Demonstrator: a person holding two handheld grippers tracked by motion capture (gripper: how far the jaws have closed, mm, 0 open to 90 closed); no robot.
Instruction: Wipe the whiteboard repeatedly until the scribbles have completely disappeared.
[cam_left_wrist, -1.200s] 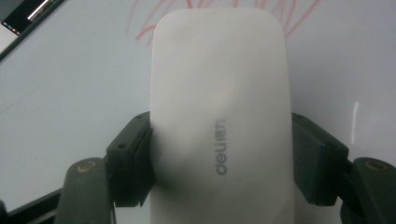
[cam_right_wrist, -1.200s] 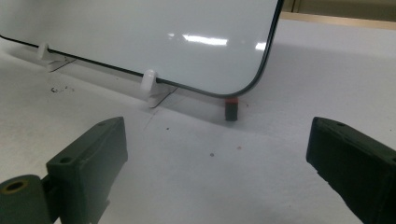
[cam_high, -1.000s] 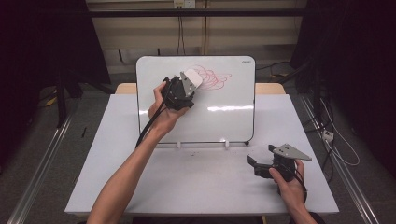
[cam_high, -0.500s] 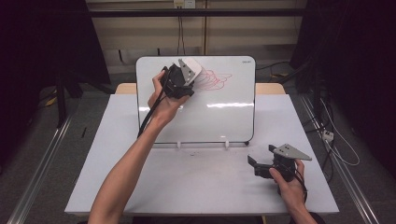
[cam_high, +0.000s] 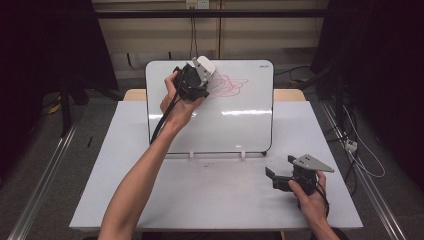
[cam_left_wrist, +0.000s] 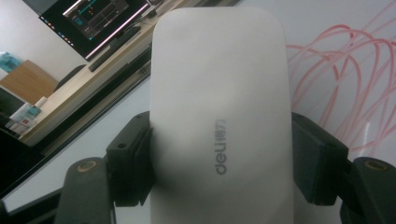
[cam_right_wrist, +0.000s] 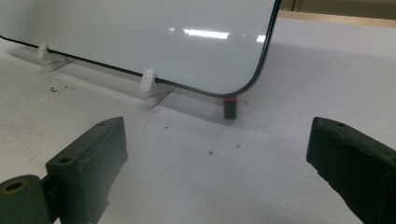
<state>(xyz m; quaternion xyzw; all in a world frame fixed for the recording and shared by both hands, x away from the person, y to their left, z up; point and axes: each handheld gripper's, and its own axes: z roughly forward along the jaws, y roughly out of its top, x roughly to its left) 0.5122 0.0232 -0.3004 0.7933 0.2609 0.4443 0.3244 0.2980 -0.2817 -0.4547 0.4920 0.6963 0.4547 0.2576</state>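
My left gripper (cam_high: 196, 80) is clamped on the eraser (cam_left_wrist: 219, 112), held at the whiteboard's (cam_high: 240, 125) top, just left of the red scribble (cam_high: 231, 86); long axis points toward it. Right gripper (cam_high: 282, 172) rests agape, well below.

- The eraser (cam_left_wrist: 217, 116) has a smooth, matt white plastic shell.
- The whiteboard (cam_high: 240, 125) is glossy, mirroring the lights.
- The left gripper's fingers (cam_left_wrist: 320, 165) look like matt black plastic.
- The tabletop (cam_high: 210, 195) is a matt white, lightly speckled surface.
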